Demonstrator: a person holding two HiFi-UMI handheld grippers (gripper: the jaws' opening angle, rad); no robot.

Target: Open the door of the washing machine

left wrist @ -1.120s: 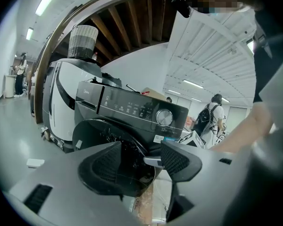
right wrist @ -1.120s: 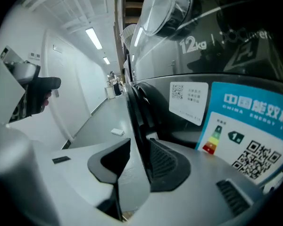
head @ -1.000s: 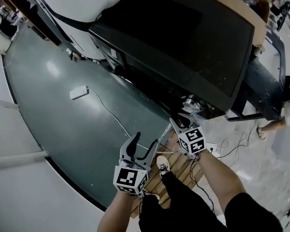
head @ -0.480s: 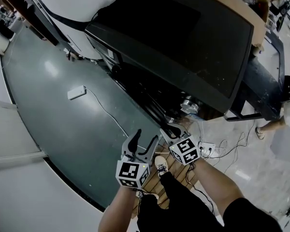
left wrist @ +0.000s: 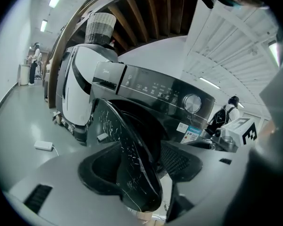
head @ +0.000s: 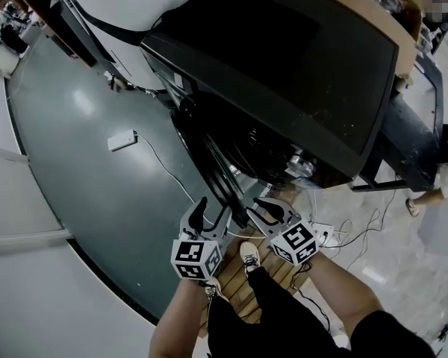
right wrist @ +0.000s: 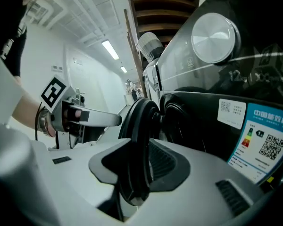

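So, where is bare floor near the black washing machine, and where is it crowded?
The grey-green floor left of the open round black door is bare, between the small white box with its thin cable and the pale curved border. Right of the wooden pallet, a white power strip and loose cables crowd the pale floor.

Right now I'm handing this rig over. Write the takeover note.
Left gripper: jaws apart, edge of the round black glass-fronted door between them, not clamped.
Right gripper: jaws opening, the same door's rim between them.
Black front-loading washing machine: door stands partly open in front of the drum opening.
Done: door unlatched and swung ajar.
Left: probably swing it wide, then pull both grippers clear.
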